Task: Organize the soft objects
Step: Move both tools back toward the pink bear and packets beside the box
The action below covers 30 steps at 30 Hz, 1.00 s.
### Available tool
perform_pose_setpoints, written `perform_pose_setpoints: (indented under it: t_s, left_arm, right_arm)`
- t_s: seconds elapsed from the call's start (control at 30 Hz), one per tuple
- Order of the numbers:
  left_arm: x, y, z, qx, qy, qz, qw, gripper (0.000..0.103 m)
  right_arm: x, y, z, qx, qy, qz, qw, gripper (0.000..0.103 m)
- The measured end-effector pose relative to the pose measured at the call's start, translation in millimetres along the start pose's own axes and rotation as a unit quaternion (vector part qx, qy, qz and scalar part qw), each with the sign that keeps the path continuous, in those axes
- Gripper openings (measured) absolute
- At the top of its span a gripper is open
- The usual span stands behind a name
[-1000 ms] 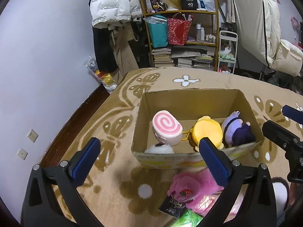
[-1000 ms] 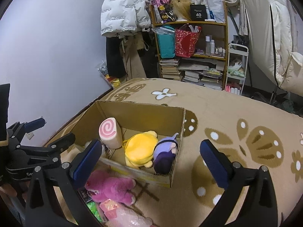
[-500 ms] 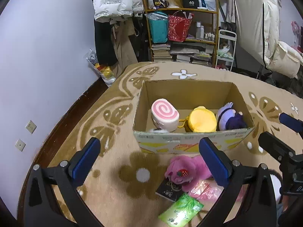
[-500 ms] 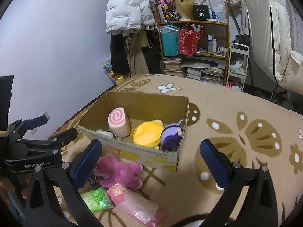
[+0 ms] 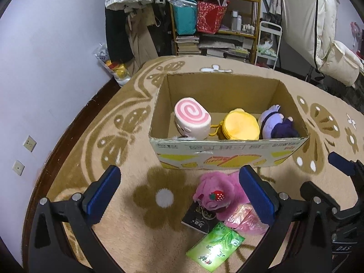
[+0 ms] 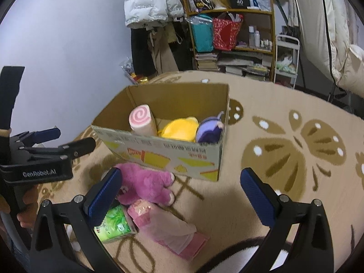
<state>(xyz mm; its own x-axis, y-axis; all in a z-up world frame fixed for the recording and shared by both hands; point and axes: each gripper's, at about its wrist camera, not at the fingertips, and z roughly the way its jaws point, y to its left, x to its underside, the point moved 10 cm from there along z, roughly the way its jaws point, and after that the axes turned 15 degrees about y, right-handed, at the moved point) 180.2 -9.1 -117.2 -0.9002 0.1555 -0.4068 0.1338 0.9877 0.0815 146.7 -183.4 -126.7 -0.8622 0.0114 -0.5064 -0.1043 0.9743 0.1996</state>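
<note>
A cardboard box (image 5: 227,157) (image 6: 163,157) stands on the rug and holds a pink swirl roll plush (image 5: 192,119) (image 6: 142,120), a yellow plush (image 5: 241,128) (image 6: 179,128) and a purple plush (image 5: 277,125) (image 6: 209,130). In front of the box lie a magenta bear plush (image 5: 216,193) (image 6: 145,184), a pink packet (image 5: 245,219) (image 6: 168,229), a green packet (image 5: 216,248) (image 6: 113,225) and a black tag (image 5: 198,216). My left gripper (image 5: 179,198) is open and empty above the rug beside the bear. My right gripper (image 6: 179,200) is open and empty above the bear and pink packet.
A beige rug with brown flower pattern (image 5: 136,136) covers the floor. A wall (image 5: 45,68) runs along the left. A bookshelf (image 5: 216,22) with bags and books, hanging coats (image 5: 127,0) and a white cart (image 5: 268,43) stand behind. A dark furry thing (image 6: 238,254) lies at the right view's bottom.
Both grippers have drawn back from the box and tilted down; the bear and the packets on the rug have come fully into view. Both jaws stay open.
</note>
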Motion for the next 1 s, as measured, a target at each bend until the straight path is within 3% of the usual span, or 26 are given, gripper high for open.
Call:
perform_pose_setpoints:
  t_s: [1.0]
  left_arm:
    - [8,-28,63,0.012,0.075,0.056,0.9955,0.103]
  right_arm:
    - [38,2,66,-0.001,0.08,-0.005,0.997,0.103]
